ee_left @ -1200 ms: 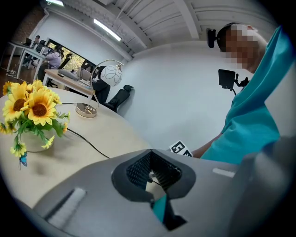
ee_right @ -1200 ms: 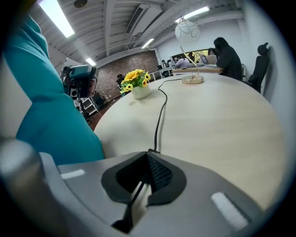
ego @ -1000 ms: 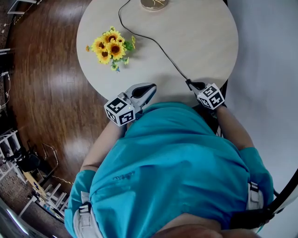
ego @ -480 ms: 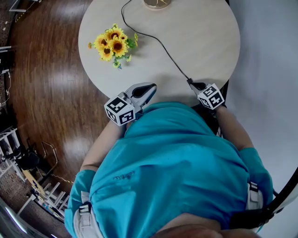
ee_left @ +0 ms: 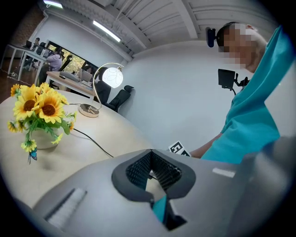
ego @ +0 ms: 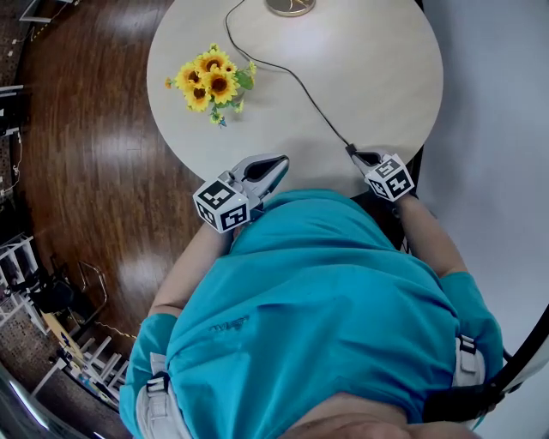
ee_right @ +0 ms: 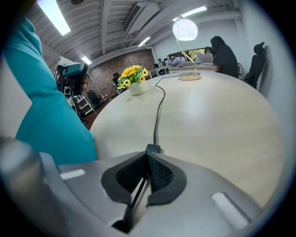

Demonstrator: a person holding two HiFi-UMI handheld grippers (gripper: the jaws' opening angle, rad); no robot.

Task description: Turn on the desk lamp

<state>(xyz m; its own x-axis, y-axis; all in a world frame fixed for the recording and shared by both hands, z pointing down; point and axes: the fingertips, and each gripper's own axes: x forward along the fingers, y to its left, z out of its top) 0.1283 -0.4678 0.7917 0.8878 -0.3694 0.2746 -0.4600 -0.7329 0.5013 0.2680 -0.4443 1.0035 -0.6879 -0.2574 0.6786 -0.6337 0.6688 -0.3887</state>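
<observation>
The desk lamp stands at the far side of the round table; only its brass base shows in the head view. Its globe glows white on a curved stem, and the globe also shows bright in the left gripper view. A black cord runs from the base to a small black switch block at the near edge. My right gripper is shut, its tips right at that block. My left gripper is shut and holds nothing, hovering at the table's near edge.
A vase of sunflowers stands on the table's left part, beside the cord. Dark wood floor lies left of the table and a pale wall to the right. Desks, chairs and seated people are in the background.
Only the head view has shifted slightly, so table, flowers and lamp base sit a little further right. Both grippers stay where they were.
</observation>
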